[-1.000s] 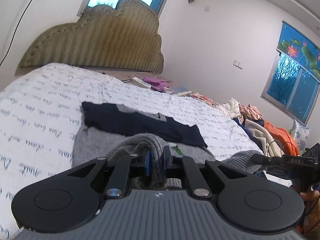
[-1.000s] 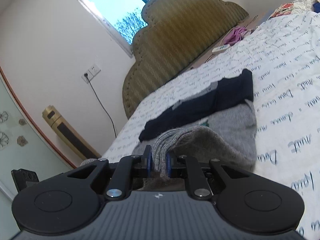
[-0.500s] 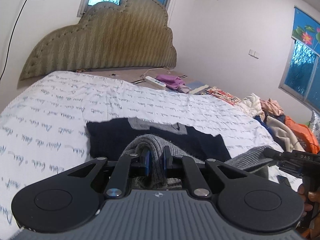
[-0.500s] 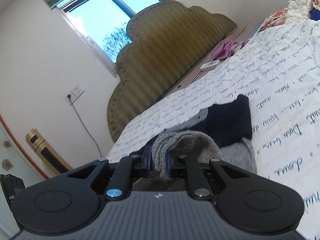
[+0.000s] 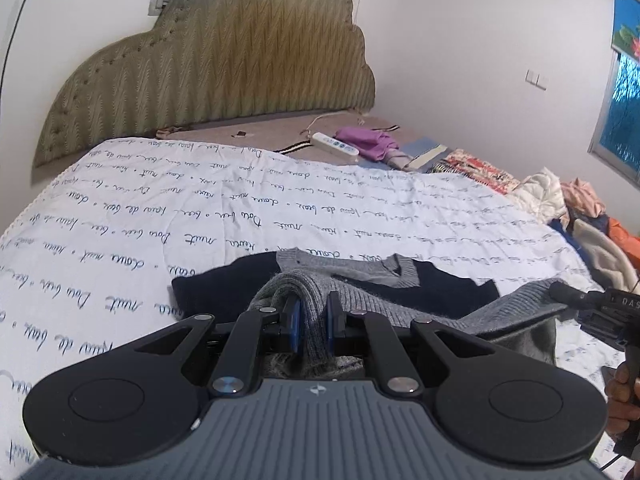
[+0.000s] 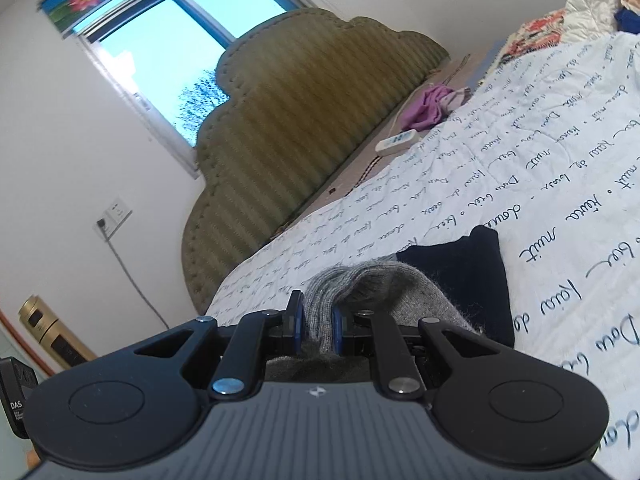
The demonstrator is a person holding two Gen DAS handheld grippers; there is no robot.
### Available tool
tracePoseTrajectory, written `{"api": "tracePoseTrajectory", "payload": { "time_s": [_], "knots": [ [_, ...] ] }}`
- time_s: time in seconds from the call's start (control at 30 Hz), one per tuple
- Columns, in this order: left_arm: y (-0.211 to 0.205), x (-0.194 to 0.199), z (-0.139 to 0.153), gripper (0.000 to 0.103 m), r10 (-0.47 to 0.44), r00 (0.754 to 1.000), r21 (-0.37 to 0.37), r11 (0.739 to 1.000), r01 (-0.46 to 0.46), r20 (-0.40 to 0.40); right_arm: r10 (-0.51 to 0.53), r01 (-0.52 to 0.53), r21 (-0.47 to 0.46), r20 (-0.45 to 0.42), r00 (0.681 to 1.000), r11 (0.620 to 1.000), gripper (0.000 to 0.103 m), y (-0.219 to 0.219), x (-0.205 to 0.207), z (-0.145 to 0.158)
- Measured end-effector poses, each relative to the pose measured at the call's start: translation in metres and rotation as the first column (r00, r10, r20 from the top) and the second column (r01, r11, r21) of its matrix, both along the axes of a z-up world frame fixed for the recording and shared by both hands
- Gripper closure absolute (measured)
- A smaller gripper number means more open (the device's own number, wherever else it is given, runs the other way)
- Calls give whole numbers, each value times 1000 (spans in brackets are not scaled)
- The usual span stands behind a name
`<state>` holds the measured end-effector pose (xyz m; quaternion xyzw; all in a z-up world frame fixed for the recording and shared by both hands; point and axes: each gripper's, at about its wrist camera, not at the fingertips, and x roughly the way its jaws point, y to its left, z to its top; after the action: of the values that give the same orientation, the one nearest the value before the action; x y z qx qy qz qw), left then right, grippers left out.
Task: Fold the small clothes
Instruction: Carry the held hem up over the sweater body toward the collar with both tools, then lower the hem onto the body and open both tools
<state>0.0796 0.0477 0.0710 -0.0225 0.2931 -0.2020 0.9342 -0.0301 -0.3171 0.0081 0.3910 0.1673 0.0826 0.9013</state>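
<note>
Both tools on grey sweater

The right gripper has its jaws pinched tight on a bunched fold of the grey sweater, whose dark navy part lies on the white bedspread covered in script. Behind stand the olive headboard and a bright window, with a purple cloth and a white remote near the bed's head.
</note>
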Motion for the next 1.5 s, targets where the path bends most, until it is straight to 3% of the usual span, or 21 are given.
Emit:
{"api": "tracePoseTrajectory", "payload": {
  "time_s": [0.3,0.47,0.53,0.6,0.7,0.8,0.87,0.93,1.0,1.2,1.3,1.4,1.5],
  "knots": [
    [-16,77,-38,91,35,993,40,999,-31,-115,-18,24,77,-87,996,997,88,-21,59,-29],
    [-17,106,-62,89,57,982,49,998,-49,-181,-2,9,47,-146,989,999,88,-21,89,-42],
    [-17,117,-69,77,66,975,53,997,-56,-214,1,6,45,-160,987,999,88,-22,98,-45],
    [-14,125,-72,74,79,972,46,996,-71,-220,-4,12,45,-172,985,999,88,-24,106,-49],
    [-12,138,-74,45,119,970,71,992,-106,-212,-14,32,83,-201,980,996,87,-30,118,-57],
    [-2,146,-74,43,163,967,76,986,-150,-197,-26,61,130,-256,966,990,84,-38,133,-70],
    [6,146,-73,43,188,960,74,982,-176,-210,-22,78,182,-290,957,980,66,-44,141,-80],
    [14,142,-70,42,206,957,77,978,-194,-203,-32,91,194,-289,957,977,35,-50,143,-82],
    [21,133,-64,41,209,961,85,977,-197,-182,-22,78,202,-265,964,976,29,-55,143,-80],
    [12,88,-49,32,72,993,196,979,-52,-95,-69,115,176,-247,967,978,29,-68,139,-66],
    [-3,63,-48,31,-41,996,266,962,60,-77,-80,111,152,-198,977,982,29,-70,128,-53],
    [-17,44,-53,30,-156,985,316,933,172,-78,40,-15,155,-156,987,988,27,-60,127,-46],
    [-33,33,-64,29,-257,962,381,884,272,-90,248,-216,190,-168,954,958,19,-38,144,-52]
  ]
}}
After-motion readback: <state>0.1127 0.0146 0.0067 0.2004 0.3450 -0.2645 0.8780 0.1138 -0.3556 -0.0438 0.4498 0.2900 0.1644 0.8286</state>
